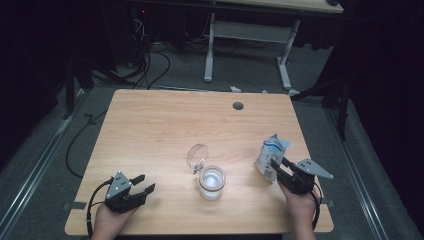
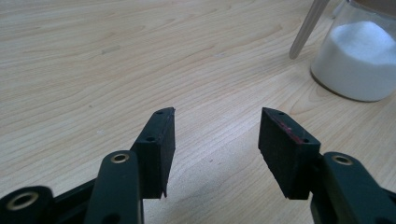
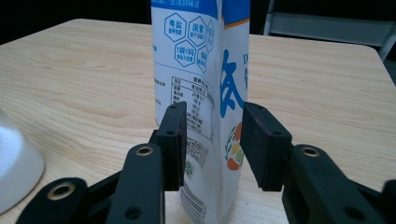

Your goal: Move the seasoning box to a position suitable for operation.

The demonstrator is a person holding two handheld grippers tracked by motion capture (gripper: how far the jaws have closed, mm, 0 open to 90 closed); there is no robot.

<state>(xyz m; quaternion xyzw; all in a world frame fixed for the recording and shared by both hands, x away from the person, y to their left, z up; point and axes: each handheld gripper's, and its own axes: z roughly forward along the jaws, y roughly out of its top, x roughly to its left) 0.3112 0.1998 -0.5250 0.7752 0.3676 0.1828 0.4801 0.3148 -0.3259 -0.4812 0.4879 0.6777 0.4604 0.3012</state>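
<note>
A white and blue bag with printed labels [image 1: 272, 150] [image 3: 201, 56] stands upright on the wooden table [image 1: 165, 120] at the right. My right gripper [image 1: 279, 167] [image 3: 212, 109] is shut on its lower part, one jaw on each side. A glass jar [image 1: 212, 182] [image 2: 359, 60] holding white powder sits at the front centre. Its hinged lid [image 1: 197, 155] is swung open behind it. My left gripper [image 1: 146, 182] [image 2: 217, 114] rests low at the front left, open, with bare wood between its fingers. It points toward the jar.
A round cable hole [image 1: 238, 105] sits near the table's far edge. Beyond the table stands a white desk frame [image 1: 245, 35], and black cables [image 1: 150, 65] lie on the grey floor. Dark curtains flank both sides.
</note>
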